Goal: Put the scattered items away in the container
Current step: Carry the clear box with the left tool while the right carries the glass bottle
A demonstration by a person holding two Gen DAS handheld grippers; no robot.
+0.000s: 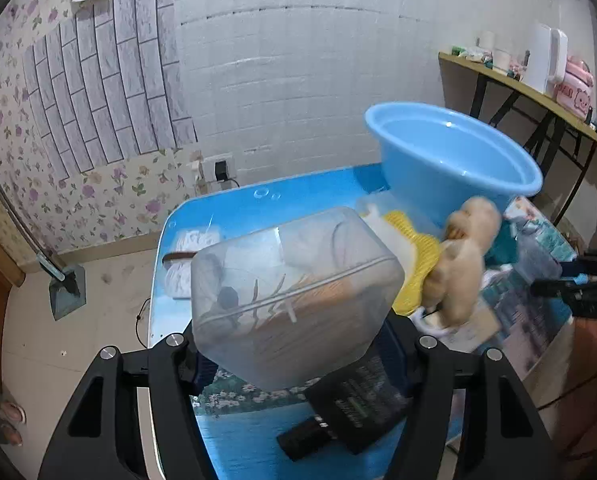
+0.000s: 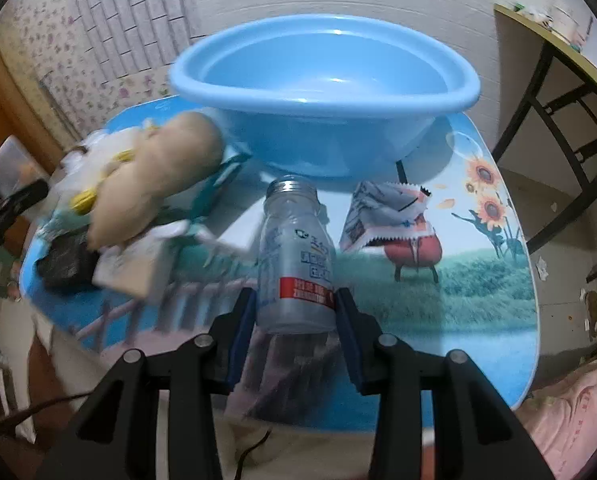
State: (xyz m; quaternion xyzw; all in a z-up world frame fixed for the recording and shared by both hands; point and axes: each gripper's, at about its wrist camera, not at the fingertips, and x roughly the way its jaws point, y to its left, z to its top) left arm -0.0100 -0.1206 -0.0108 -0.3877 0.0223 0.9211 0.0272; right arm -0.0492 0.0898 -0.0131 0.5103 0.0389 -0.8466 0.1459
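— Tiled walls are seen behind a printed table point(image 2: 478, 288); where is the basin point(image 2: 322, 92)?
— At the far edge. A bottle point(image 2: 296, 260) is pinched by the right gripper point(image 2: 296, 312) before it.
— And the left gripper point(image 1: 298, 344)?
— A clear box point(image 1: 290, 296) is clamped, raised beside the plush point(image 1: 458, 256).

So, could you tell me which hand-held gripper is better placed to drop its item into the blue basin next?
Probably the right hand-held gripper: it holds the clear bottle directly facing the blue basin. The left hand-held gripper holds a clear box, with the basin off to its right.
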